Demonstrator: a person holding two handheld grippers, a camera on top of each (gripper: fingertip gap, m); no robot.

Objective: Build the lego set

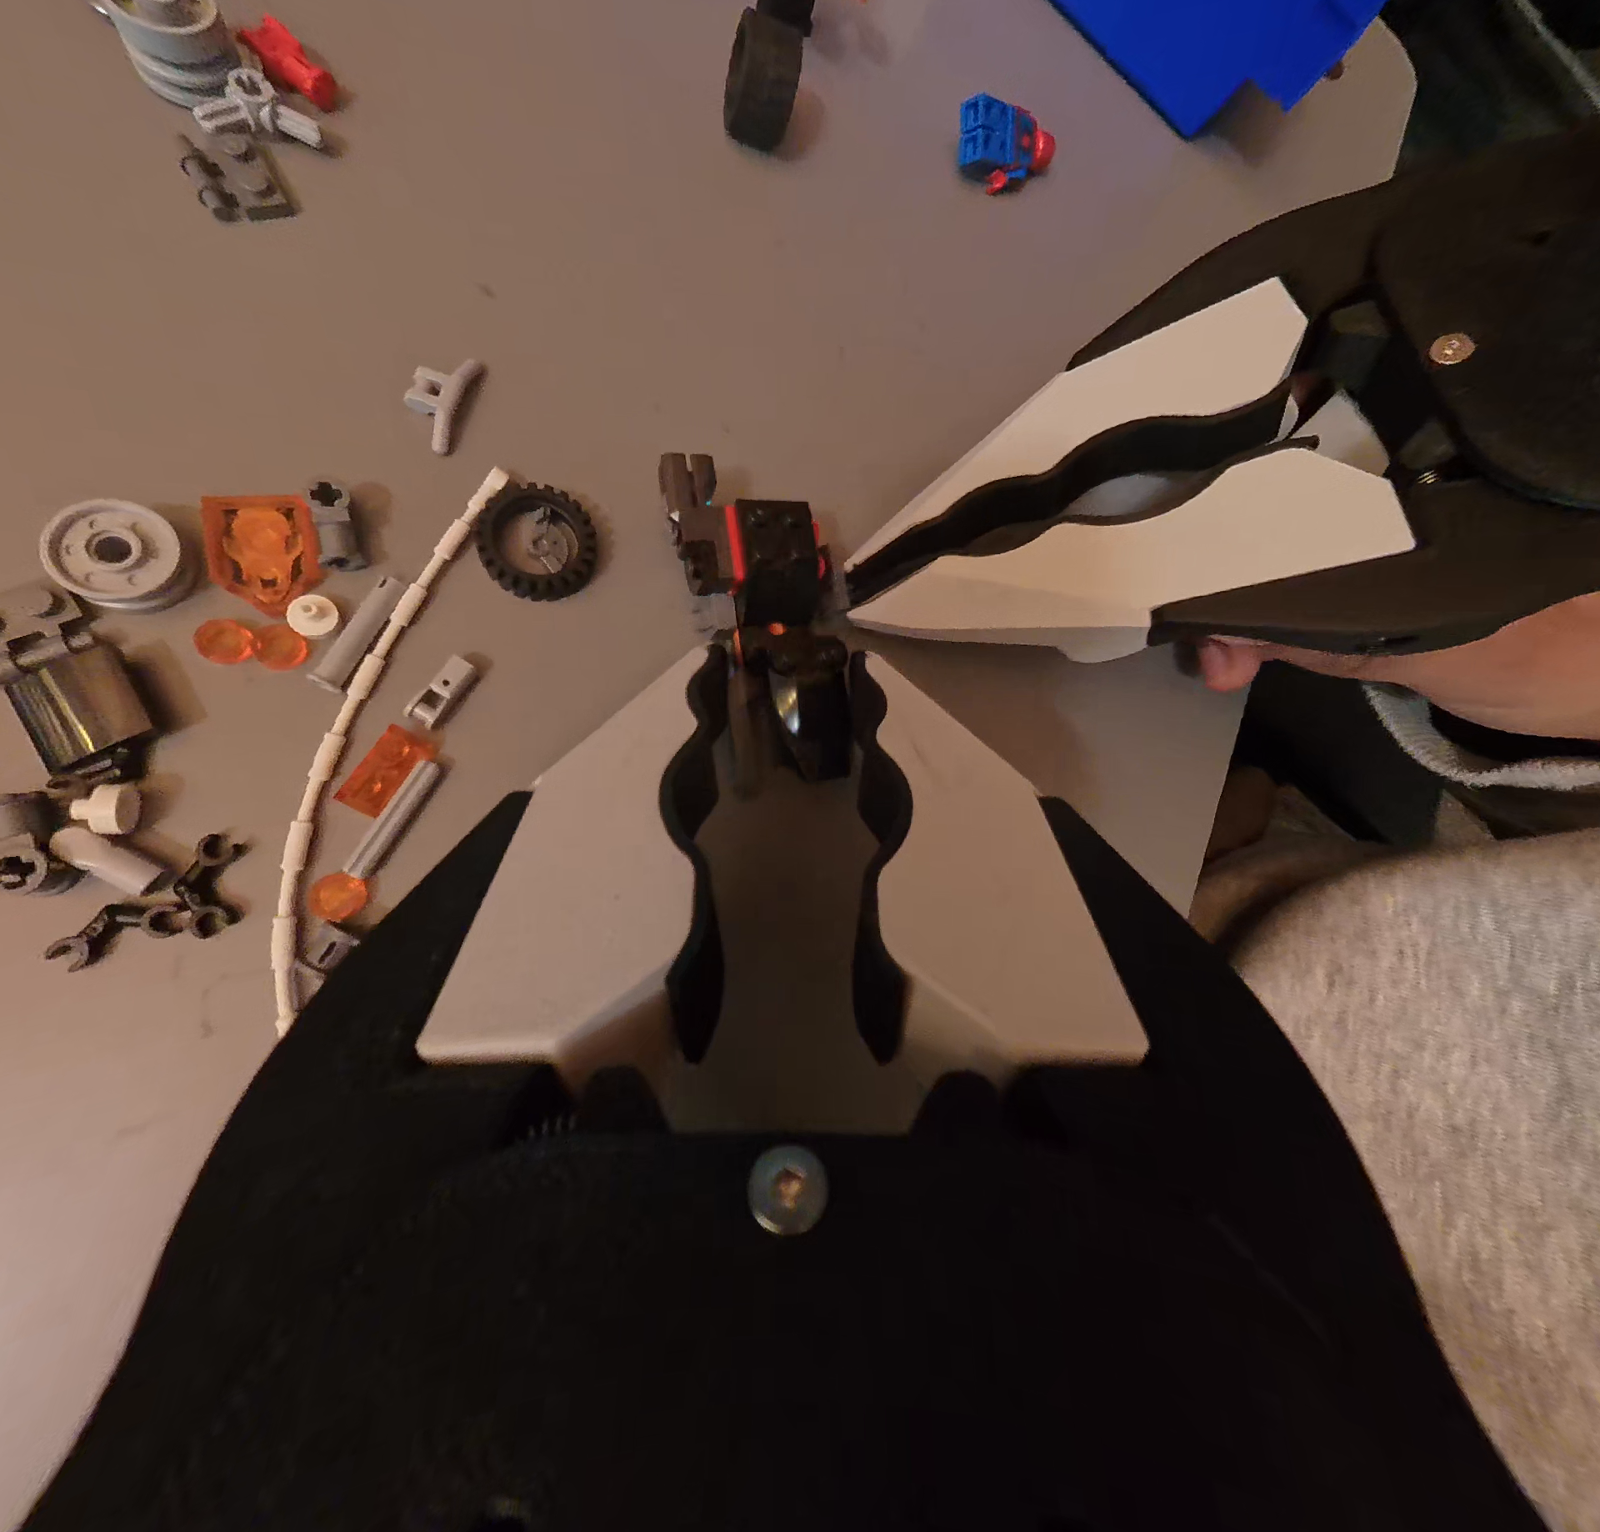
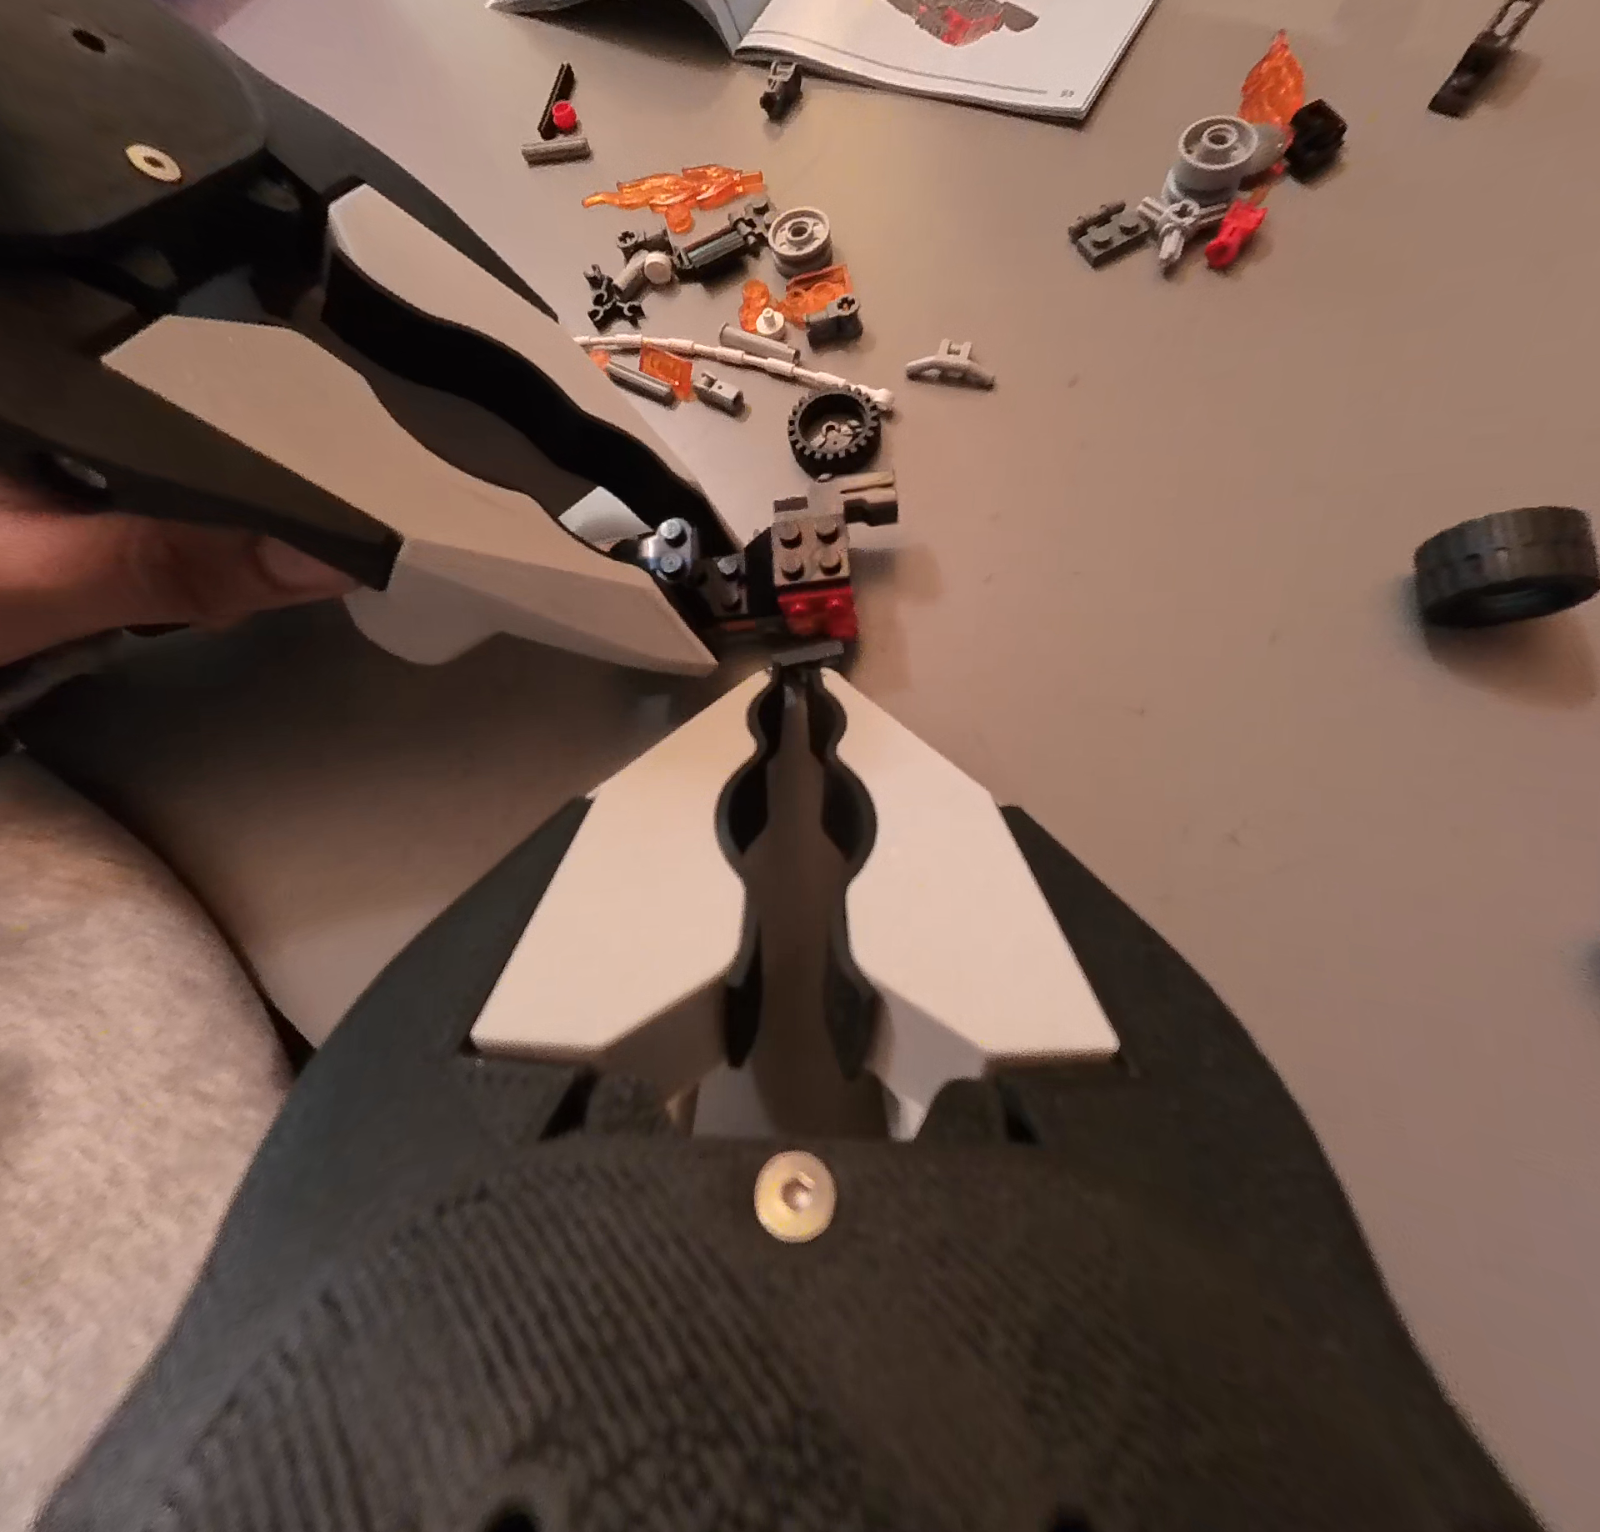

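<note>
A small lego assembly [image 1: 766, 551] of black, dark grey and red bricks is held just above the grey table [image 1: 606, 278], between both grippers. My left gripper [image 1: 783, 655] is shut on its near black sloped part [image 1: 809, 720]. My right gripper [image 1: 847, 583] comes in from the right and touches the assembly's right side. In the right wrist view the assembly [image 2: 809, 564] shows studs up, with red bricks [image 2: 818, 611] at the front. My right gripper [image 2: 805, 675] is shut on a thin dark plate [image 2: 809, 653] at its near edge. My left gripper [image 2: 697, 594] grips its left end.
Loose parts lie left of the assembly: a small tyre [image 1: 537, 542], a white segmented tube [image 1: 364, 711], orange clear pieces [image 1: 255, 551], grey hubs [image 1: 108, 551]. A big tyre [image 2: 1506, 568], an open booklet [image 2: 909, 10], a blue figure [image 1: 1000, 139] and a blue box [image 1: 1212, 10] lie farther off. The table edge and a person's lap [image 1: 1385, 1144] are close. The grippers are tip to tip, or close to it. From the right gripper's tips to the blue figure [image 1: 1000, 139] is close to 15 centimetres.
</note>
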